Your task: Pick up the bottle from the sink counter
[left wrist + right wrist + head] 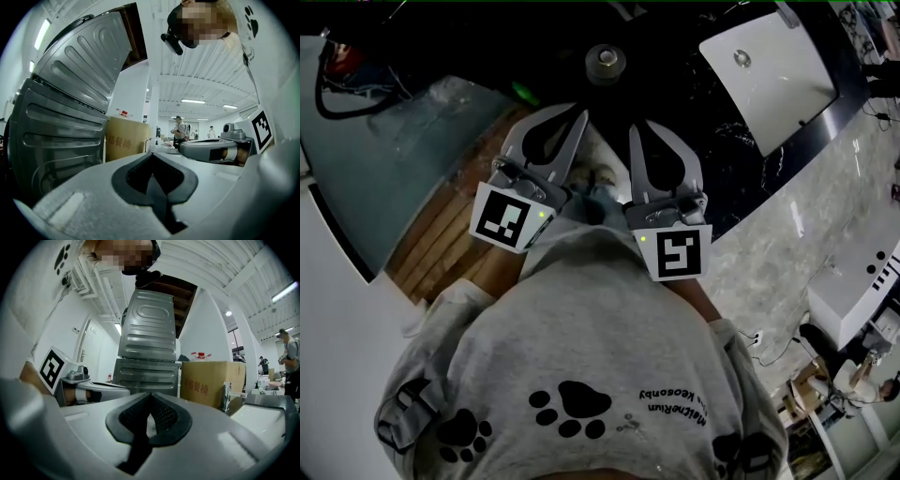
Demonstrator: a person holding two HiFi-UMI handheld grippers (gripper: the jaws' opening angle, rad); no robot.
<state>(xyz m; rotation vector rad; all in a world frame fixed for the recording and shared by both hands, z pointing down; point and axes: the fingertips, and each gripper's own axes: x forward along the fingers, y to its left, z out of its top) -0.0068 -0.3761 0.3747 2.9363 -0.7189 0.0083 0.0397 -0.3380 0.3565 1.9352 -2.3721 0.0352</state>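
Bottle pickup has not begun, as far as these views show. The likeliest candidate is a round dark object with a pale top on the far part of the black sink counter, to the left of the white sink. Seen from straight above, it cannot be called a bottle for certain. A red-capped bottle also stands on a cardboard box far behind the counter, off the counter itself.

Both tools are held close to the person's sweatshirt, side by side and well short of the round object. The left gripper is clenched, its dark pads meeting with nothing between them. The right gripper is likewise closed and empty. I judge that the reach, the opening of the jaws, the grasp and the lift all remain.

For writing, the box carries red characters too blurred to read. The sweatshirt shows black paw prints and a small printed line, upside down and not firmly legible. Each gripper's cube bears a black-and-white square marker.
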